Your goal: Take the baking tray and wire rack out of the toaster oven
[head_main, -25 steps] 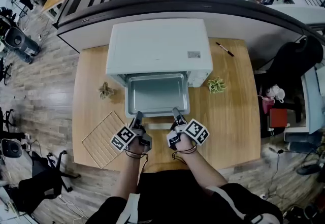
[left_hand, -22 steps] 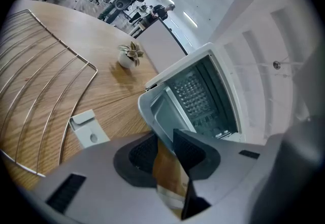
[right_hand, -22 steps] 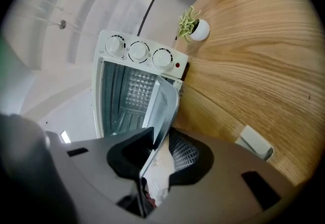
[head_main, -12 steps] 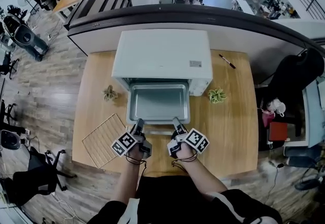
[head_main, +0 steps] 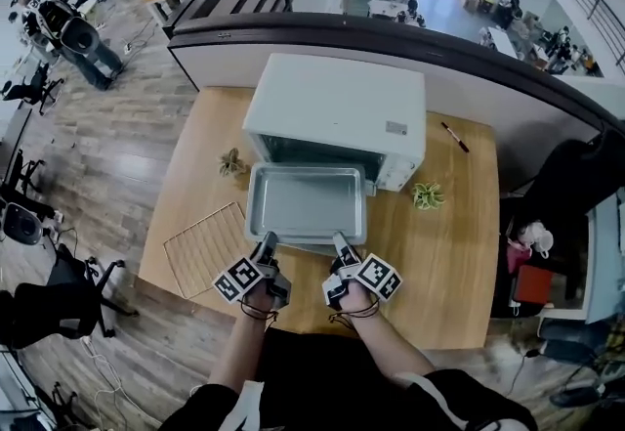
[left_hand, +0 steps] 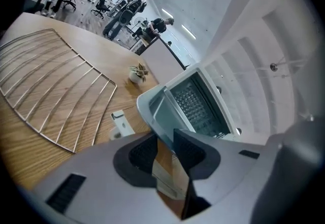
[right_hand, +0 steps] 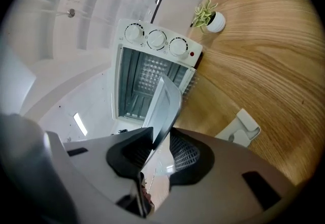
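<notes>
The grey baking tray (head_main: 305, 204) hangs level in front of the white toaster oven (head_main: 337, 111), its far edge at the oven mouth. My left gripper (head_main: 267, 241) is shut on the tray's near rim at the left. My right gripper (head_main: 339, 241) is shut on the same rim at the right. The left gripper view has the tray (left_hand: 162, 111) running from my left gripper (left_hand: 163, 139) toward the oven (left_hand: 195, 103). In the right gripper view the tray's rim (right_hand: 165, 103) sits edge-on in my right gripper (right_hand: 160, 149). The wire rack (head_main: 205, 245) lies flat on the table, left of the tray.
The oven's door lies open under the tray, its white handle bracket (right_hand: 241, 126) showing. Small potted plants (head_main: 232, 163) (head_main: 427, 194) stand either side of the oven. A pen (head_main: 455, 136) lies at the back right. The wooden table (head_main: 449, 263) ends just before my hands.
The tray has slid further out of the oven toward me, with both grippers pulling back and lifting slightly while keeping hold of its rim. The wire rack has stayed put.
</notes>
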{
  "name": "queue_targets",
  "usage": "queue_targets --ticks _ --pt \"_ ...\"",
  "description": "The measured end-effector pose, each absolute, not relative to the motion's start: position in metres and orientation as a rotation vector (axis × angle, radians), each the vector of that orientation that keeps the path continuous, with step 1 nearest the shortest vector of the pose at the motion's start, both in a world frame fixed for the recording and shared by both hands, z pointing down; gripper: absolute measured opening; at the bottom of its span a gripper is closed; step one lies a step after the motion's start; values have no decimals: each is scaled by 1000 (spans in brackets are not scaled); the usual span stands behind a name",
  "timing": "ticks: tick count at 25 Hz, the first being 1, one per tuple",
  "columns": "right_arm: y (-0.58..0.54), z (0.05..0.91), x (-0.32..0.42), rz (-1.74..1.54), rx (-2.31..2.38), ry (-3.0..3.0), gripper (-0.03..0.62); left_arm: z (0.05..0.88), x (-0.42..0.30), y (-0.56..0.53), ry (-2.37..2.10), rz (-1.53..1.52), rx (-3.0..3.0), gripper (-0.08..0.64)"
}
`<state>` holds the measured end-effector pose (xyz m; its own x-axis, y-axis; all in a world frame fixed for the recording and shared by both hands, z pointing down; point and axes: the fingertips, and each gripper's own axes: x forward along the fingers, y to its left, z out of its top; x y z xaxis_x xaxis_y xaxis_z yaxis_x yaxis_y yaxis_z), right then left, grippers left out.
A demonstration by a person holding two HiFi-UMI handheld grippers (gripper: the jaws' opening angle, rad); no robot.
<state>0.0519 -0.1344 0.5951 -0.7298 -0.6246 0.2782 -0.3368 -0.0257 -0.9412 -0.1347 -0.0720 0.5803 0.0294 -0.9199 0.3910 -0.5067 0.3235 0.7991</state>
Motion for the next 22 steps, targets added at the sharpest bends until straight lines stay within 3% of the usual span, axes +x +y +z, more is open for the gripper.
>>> queue_targets --ticks 22 --pt "-45 579 -91 -1894 -664 2470 115 578 -242 82 -1846 -793 1043 107"
